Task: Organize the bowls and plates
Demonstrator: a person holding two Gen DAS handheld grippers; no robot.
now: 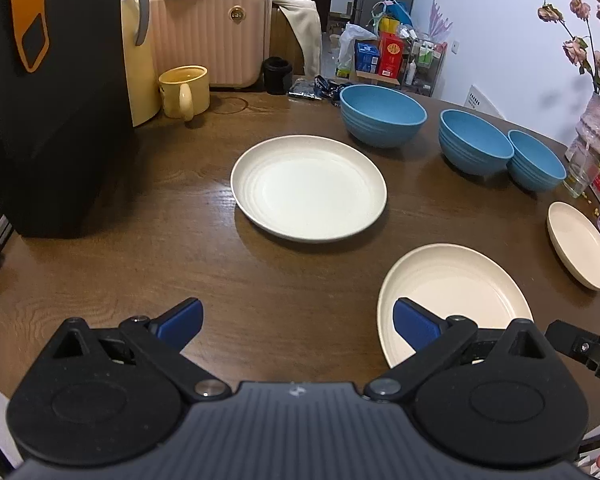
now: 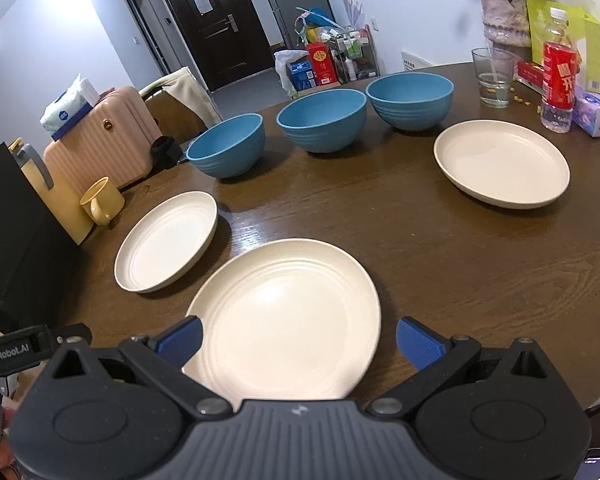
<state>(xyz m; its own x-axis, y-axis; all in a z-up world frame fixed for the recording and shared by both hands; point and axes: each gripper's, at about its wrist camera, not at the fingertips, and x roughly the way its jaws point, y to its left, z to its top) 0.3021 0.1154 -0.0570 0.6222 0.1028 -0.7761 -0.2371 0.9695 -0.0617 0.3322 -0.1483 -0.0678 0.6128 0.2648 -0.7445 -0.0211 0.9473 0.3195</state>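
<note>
The fingers [image 1: 180, 322] of the left gripper [image 1: 298, 326] stand wide apart with nothing between them, hanging above bare wood of the table [image 1: 260, 300], while the right gripper [image 2: 298, 338] holds its blue pads just as far apart, spread above the near rim of the nearest plate [image 2: 284, 320] without visibly touching it. Round plates and bowls have no long axis; all sit upright, mouths up. Three cream plates lie flat and apart: the nearest at the table's front edge, the left plate [image 2: 168, 242] just beyond it toward the yellow mug [image 2: 102, 200], and the right plate [image 2: 504, 162] well off to the right. Behind them three blue bowls form a row along the far side: the left bowl [image 2: 228, 150], the middle bowl [image 2: 322, 120] and the right bowl [image 2: 410, 98], the latter two close together, the first a little apart. Every plate and bowl is empty. Clutter rings them: a black bag [image 1: 56, 112] and a yellow kettle [image 1: 140, 48] at the left, a drinking glass [image 2: 494, 78] holding a little water, a red-labelled bottle [image 2: 558, 84] just behind the right plate, a vase of dried flowers [image 2: 504, 16], and a pink suitcase [image 2: 104, 140] with a tissue pack beyond the table's edge
</note>
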